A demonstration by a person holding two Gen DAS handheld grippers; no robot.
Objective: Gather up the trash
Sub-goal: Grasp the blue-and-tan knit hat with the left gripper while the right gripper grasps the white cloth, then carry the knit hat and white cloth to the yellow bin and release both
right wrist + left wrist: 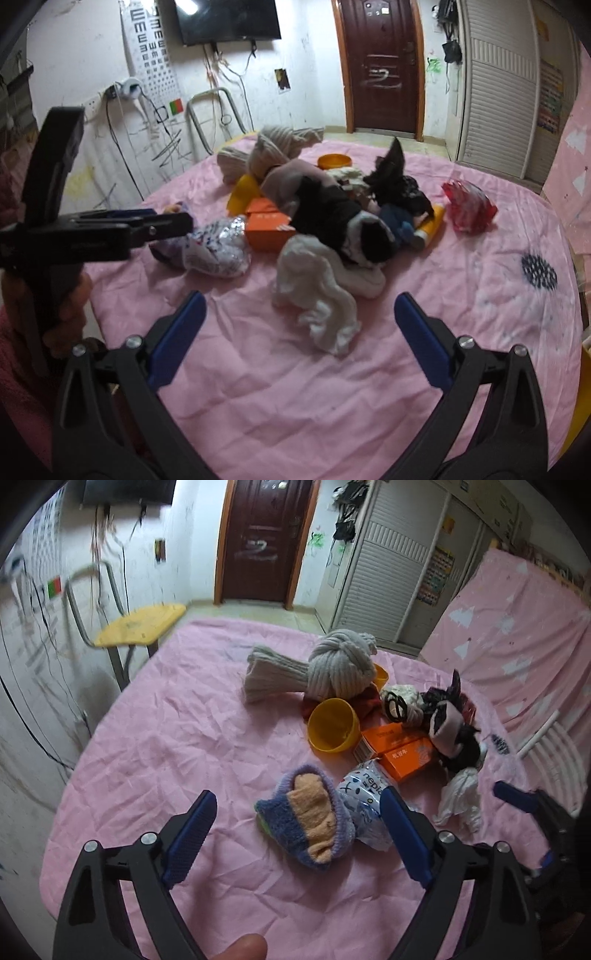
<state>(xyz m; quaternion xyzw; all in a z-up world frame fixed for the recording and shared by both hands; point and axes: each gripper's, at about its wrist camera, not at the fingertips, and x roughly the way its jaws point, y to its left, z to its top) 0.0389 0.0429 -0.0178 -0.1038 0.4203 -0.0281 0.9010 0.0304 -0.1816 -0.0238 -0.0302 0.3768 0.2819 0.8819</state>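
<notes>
Trash: crumpled plastic wrapper (364, 805) lies on pink-covered table (155, 738), touching rolled socks (306, 819), orange boxes (399, 747) just behind. Left claw (299, 834) spread wide, empty, hovering before it. Right claw (299, 336) likewise apart, empty. Judged step: approach. Next: straddle wrapper alone, avoid socks, then pinch.

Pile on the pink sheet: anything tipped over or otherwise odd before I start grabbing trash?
Yes. The yellow bowl lies tipped on its side, mouth toward the left gripper, apparently empty. Trash is tangled with laundry: the crumpled nepia wrapper rests against a rolled sock, and the red wrapper sits apart. Nothing looks spilled.
</notes>
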